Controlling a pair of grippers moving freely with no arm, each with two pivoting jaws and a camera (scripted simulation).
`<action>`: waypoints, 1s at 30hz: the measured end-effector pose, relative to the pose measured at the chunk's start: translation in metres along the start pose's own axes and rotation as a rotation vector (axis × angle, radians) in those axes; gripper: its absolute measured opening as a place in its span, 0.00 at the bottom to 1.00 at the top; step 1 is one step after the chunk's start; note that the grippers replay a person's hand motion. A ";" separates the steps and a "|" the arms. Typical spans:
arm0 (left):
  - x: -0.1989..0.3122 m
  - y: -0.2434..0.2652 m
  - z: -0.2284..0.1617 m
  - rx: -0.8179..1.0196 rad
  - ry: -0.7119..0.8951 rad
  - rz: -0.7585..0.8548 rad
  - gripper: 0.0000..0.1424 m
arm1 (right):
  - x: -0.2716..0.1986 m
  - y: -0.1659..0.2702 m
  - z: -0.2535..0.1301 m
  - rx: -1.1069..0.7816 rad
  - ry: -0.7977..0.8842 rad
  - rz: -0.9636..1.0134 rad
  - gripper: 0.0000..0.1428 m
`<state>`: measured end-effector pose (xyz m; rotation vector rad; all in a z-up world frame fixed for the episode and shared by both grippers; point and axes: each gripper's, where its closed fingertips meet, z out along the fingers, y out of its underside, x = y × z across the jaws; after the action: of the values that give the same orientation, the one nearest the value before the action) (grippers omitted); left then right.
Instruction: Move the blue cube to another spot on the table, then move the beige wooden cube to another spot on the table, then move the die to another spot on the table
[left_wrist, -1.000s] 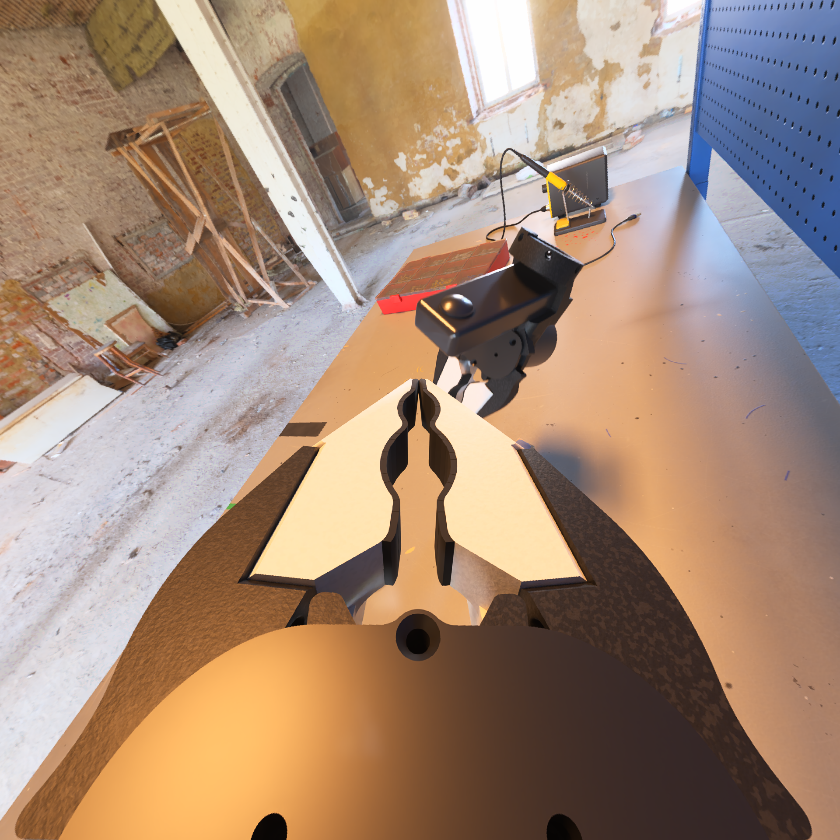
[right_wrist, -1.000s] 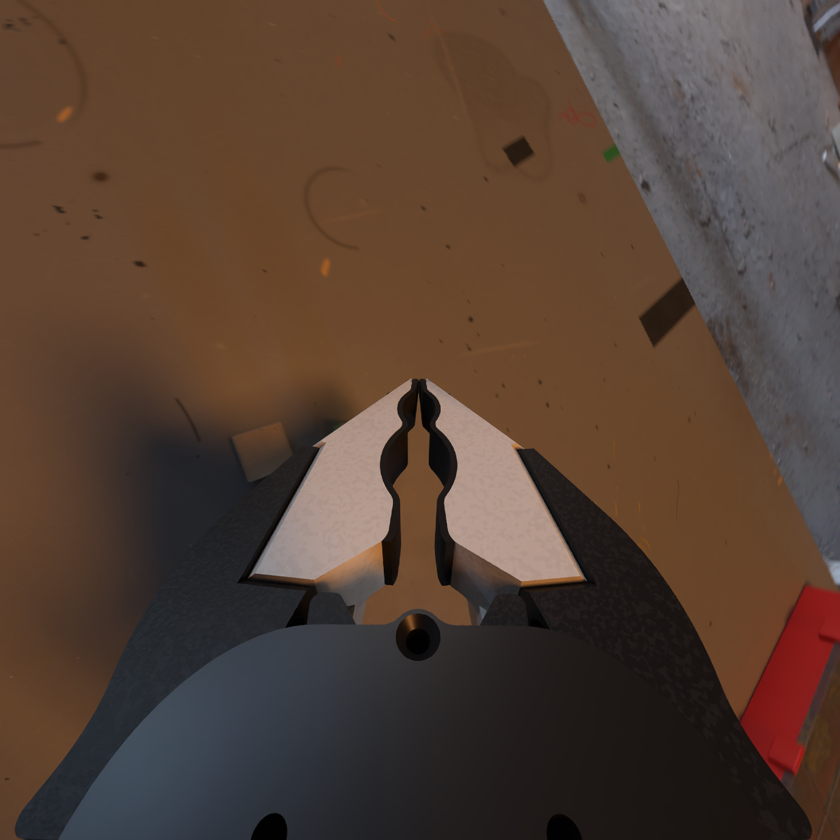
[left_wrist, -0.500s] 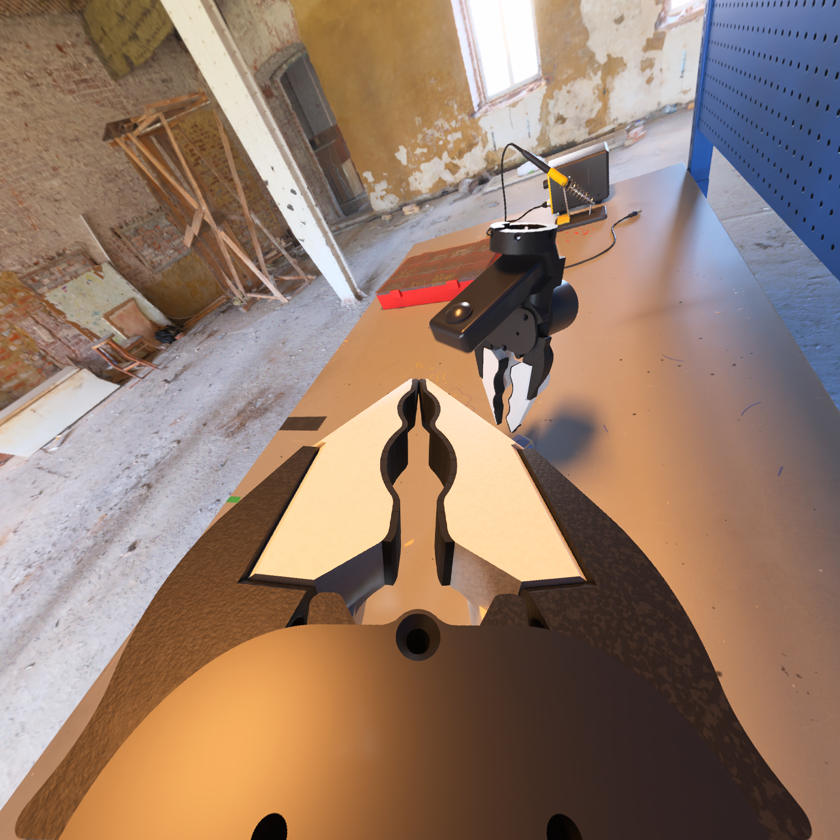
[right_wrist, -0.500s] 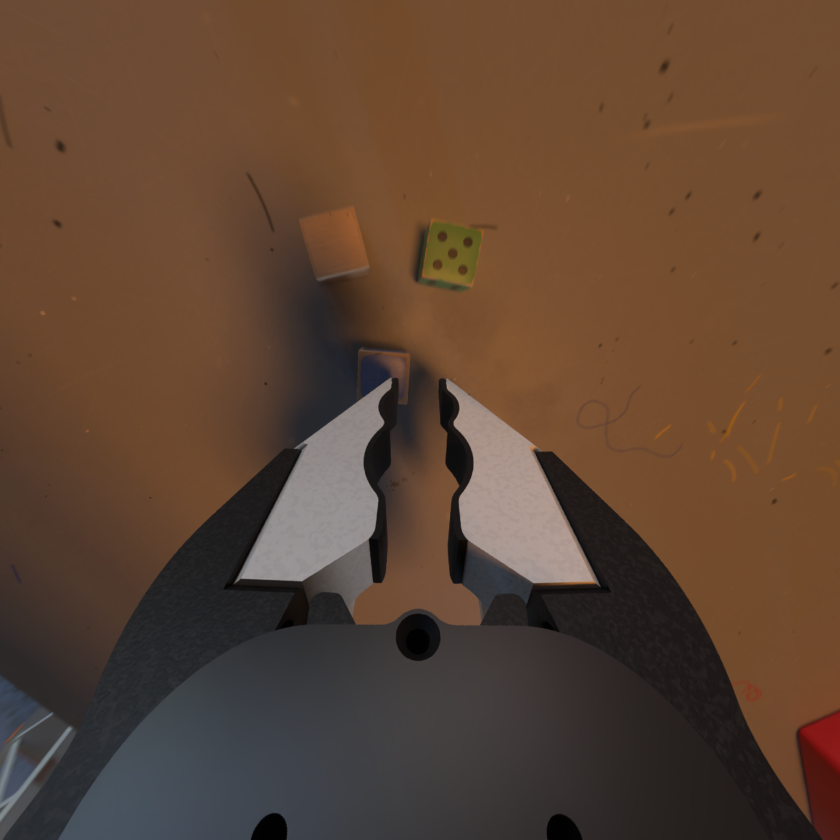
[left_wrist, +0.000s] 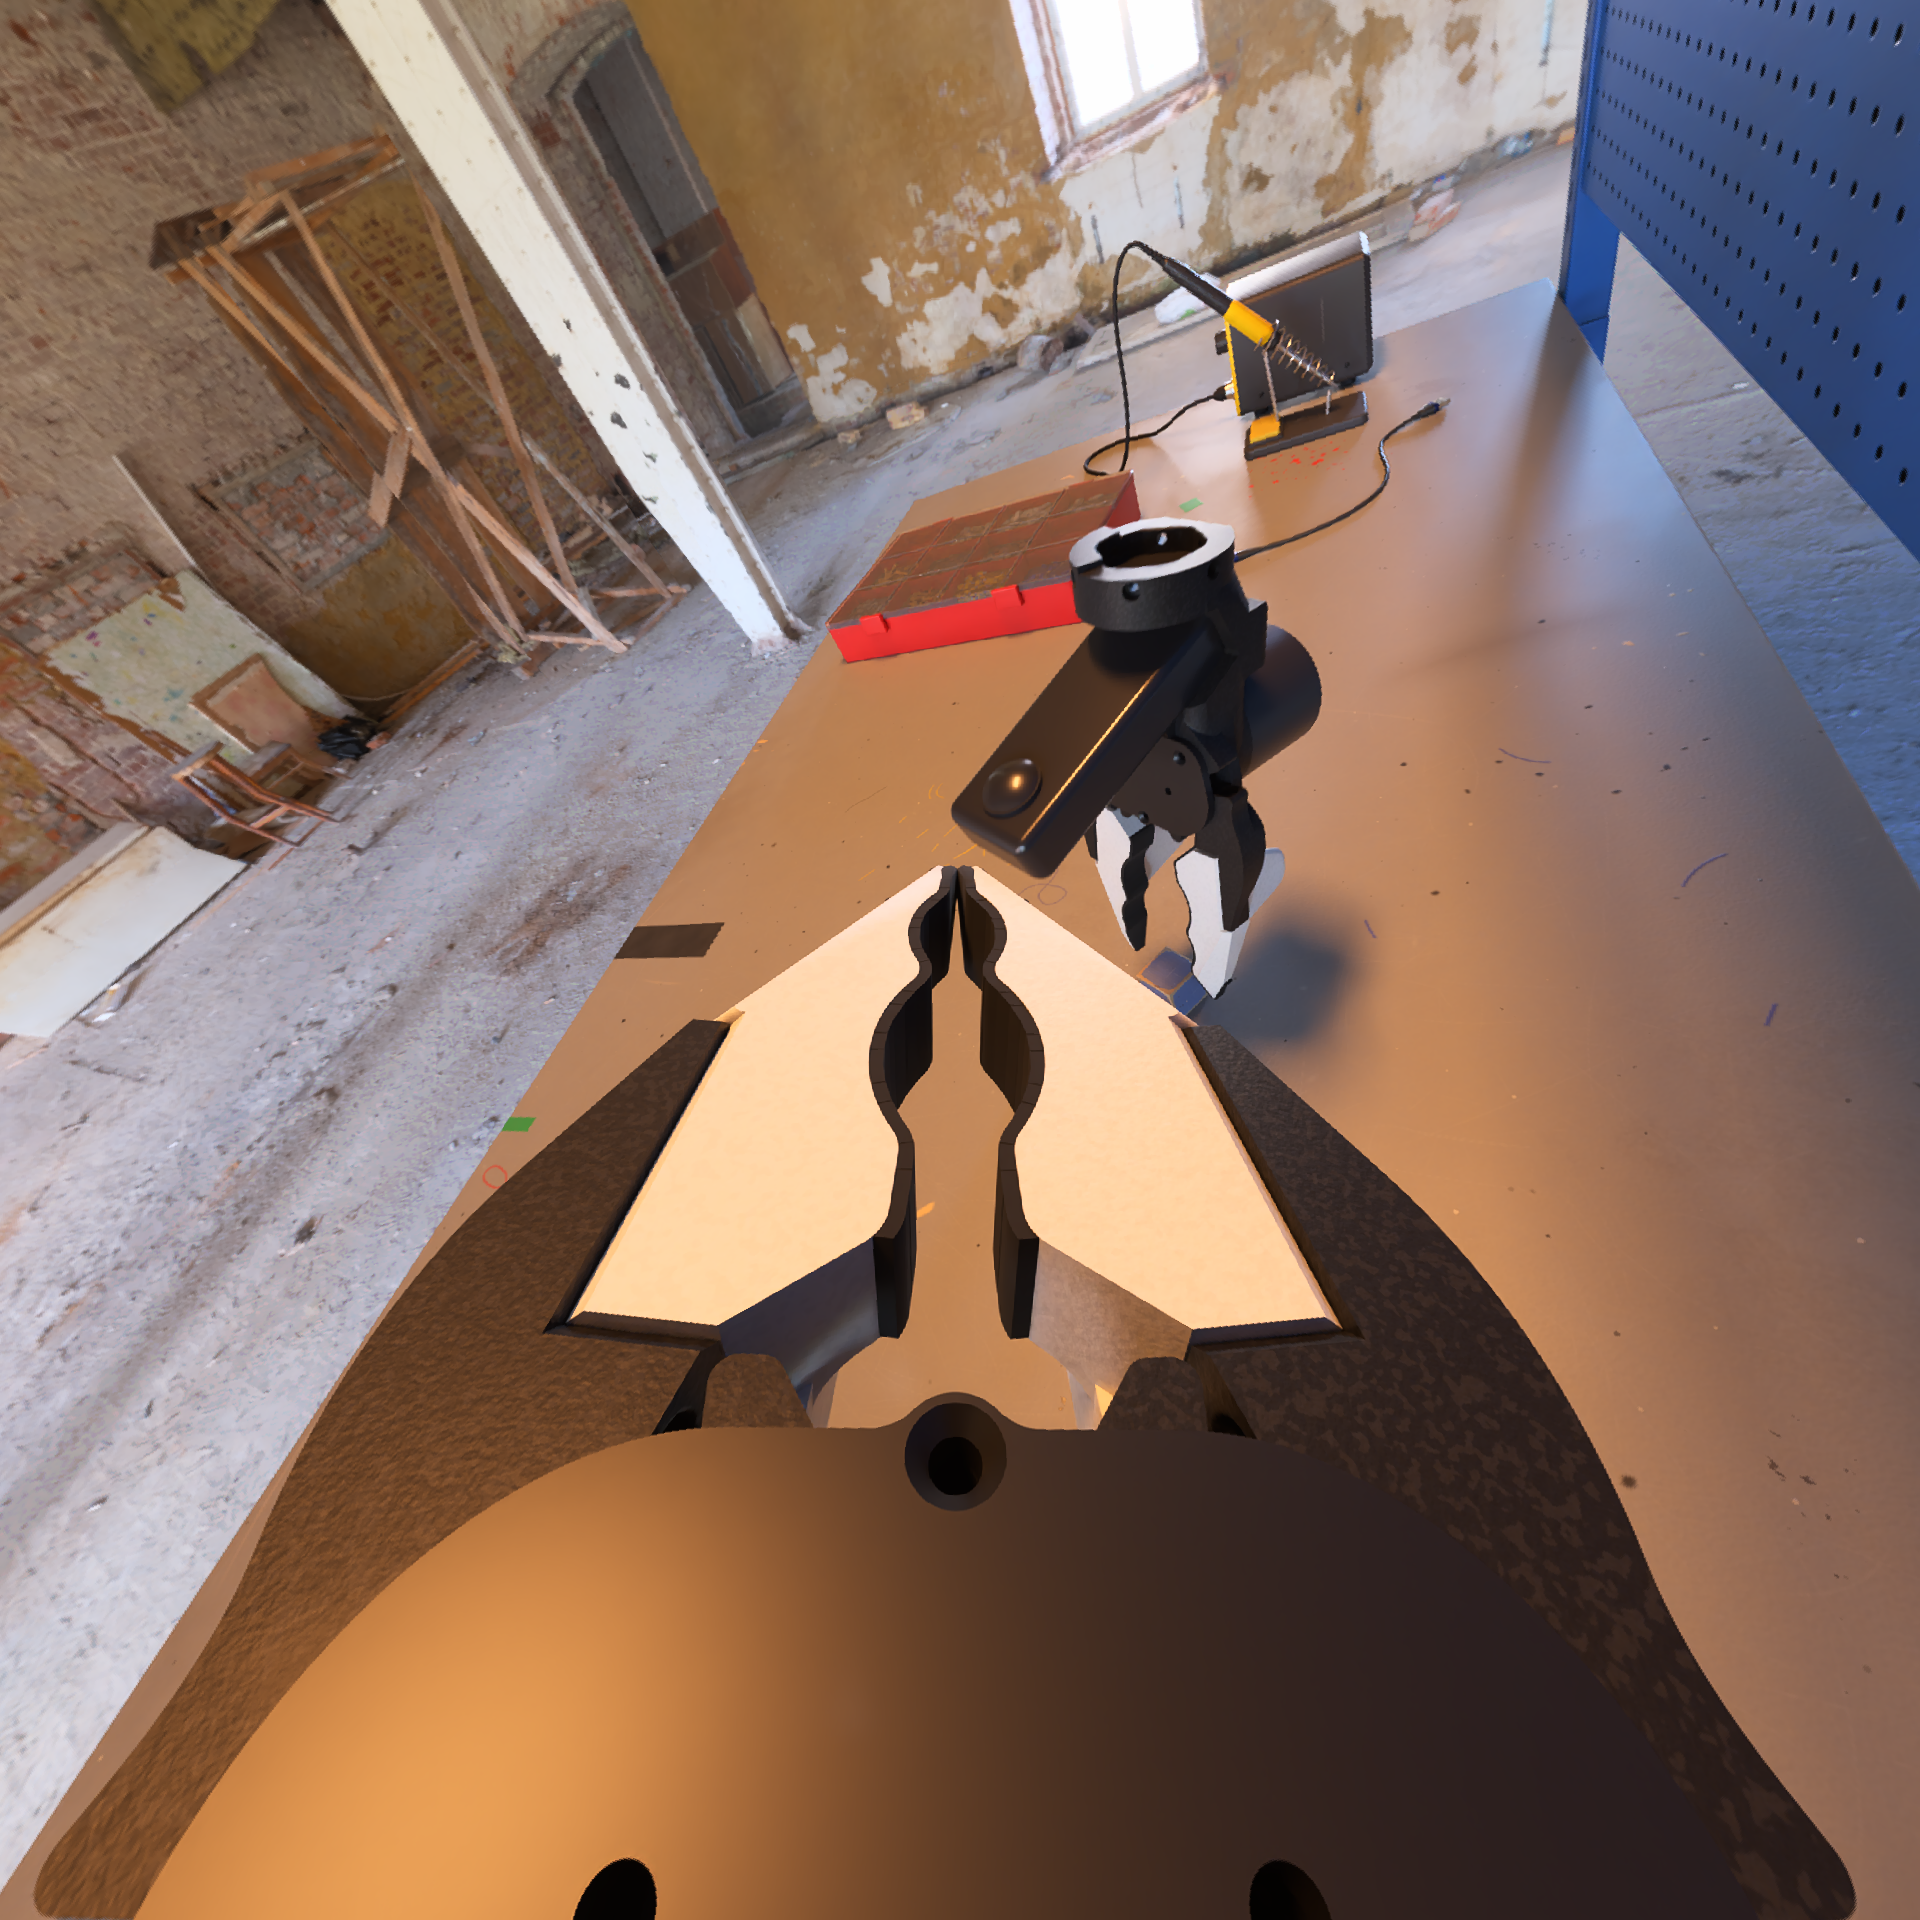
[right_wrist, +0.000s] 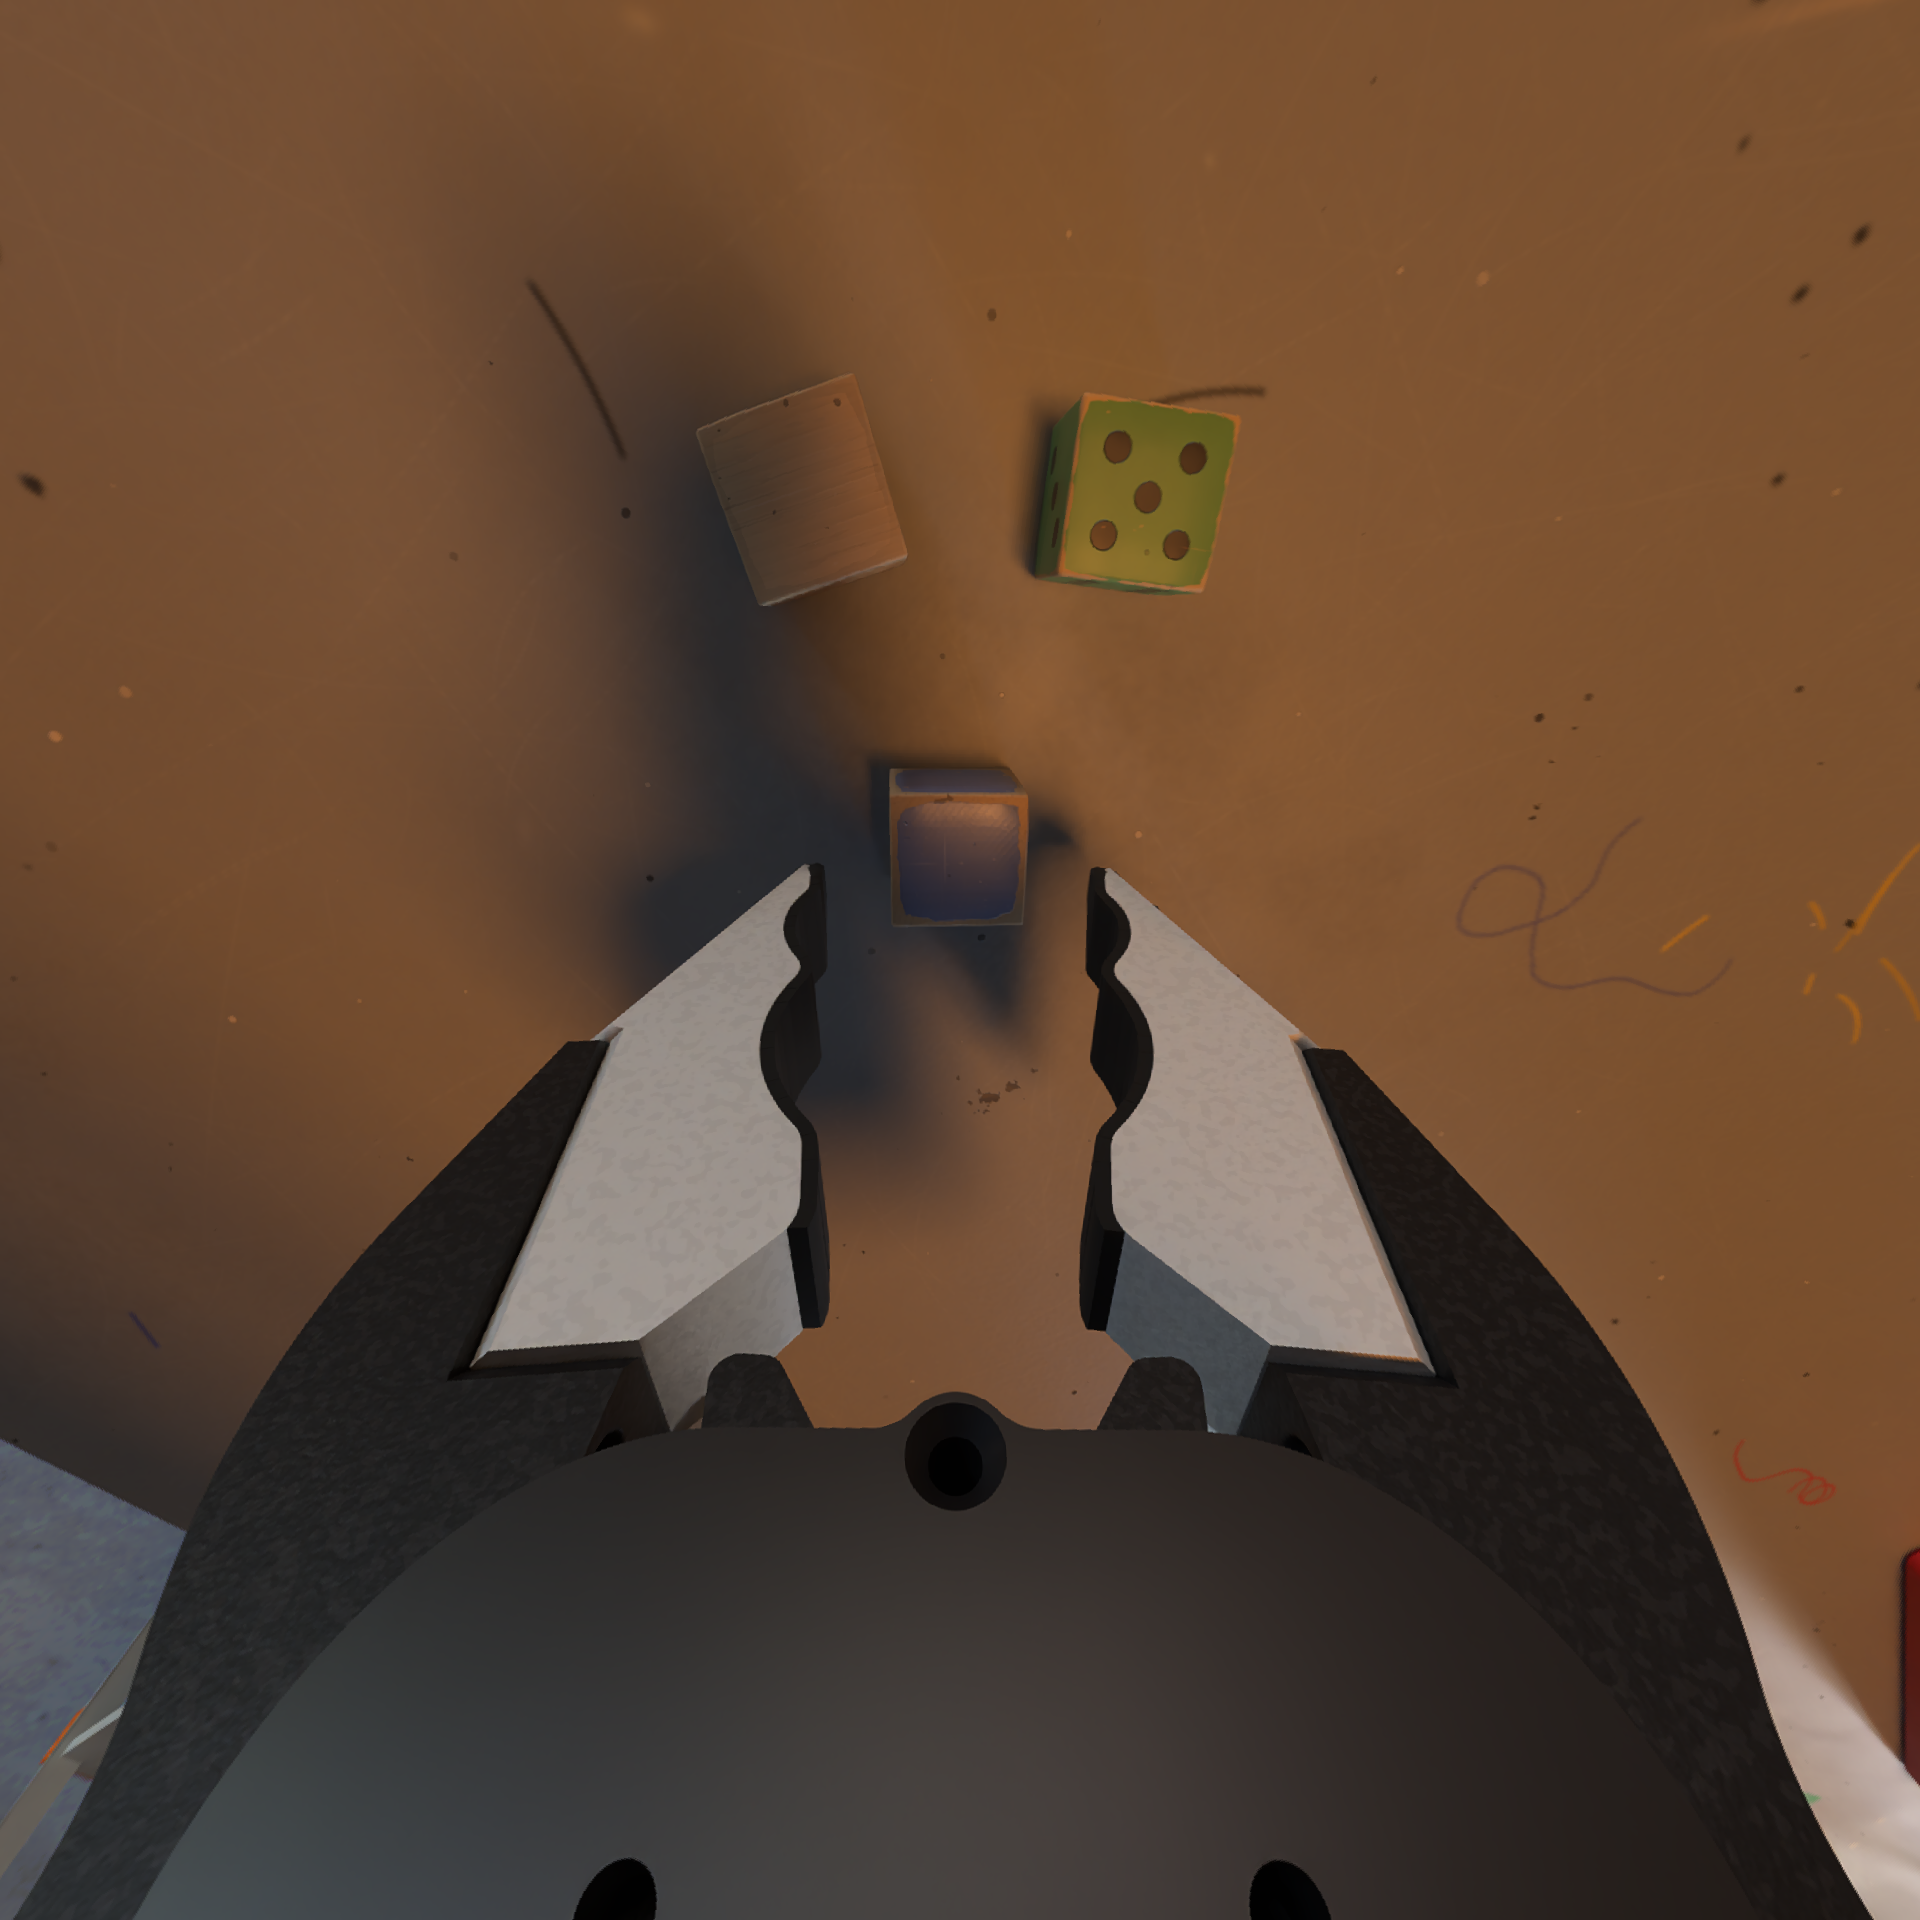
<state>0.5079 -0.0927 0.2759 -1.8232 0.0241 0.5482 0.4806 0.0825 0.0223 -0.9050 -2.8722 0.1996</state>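
Note:
In the right wrist view the blue cube lies on the brown table just beyond my right gripper, which is open and points down with the cube ahead of the gap between its fingertips. The beige wooden cube lies farther off to the left, the green die farther off to the right. My left gripper is shut and empty above the table. In the left wrist view the right gripper hangs over the blue cube, which is partly hidden by my left finger.
A red parts tray lies near the table's left edge; its corner shows in the right wrist view. A soldering iron stand with cables stands at the far end. A blue pegboard runs along the right.
My right gripper swung round, came down closer over the cubes and opened from shut to wide, so the blue cube is now centred ahead of its gap. The left gripper stayed shut and barely moved.

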 end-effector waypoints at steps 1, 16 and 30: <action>0.000 0.000 0.000 -0.002 0.001 0.002 0.00 | -0.001 0.000 0.003 -0.013 -0.001 0.003 0.34; 0.001 0.000 -0.001 -0.002 0.005 0.000 0.00 | 0.062 -0.033 -0.177 0.857 0.248 0.137 0.19; 0.009 0.011 0.012 -0.065 0.040 0.002 0.00 | 0.201 0.177 -0.021 0.165 0.320 0.938 0.19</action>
<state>0.5087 -0.0826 0.2597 -1.8976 0.0351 0.5194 0.4200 0.3440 0.0296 -1.9479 -1.9171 0.3216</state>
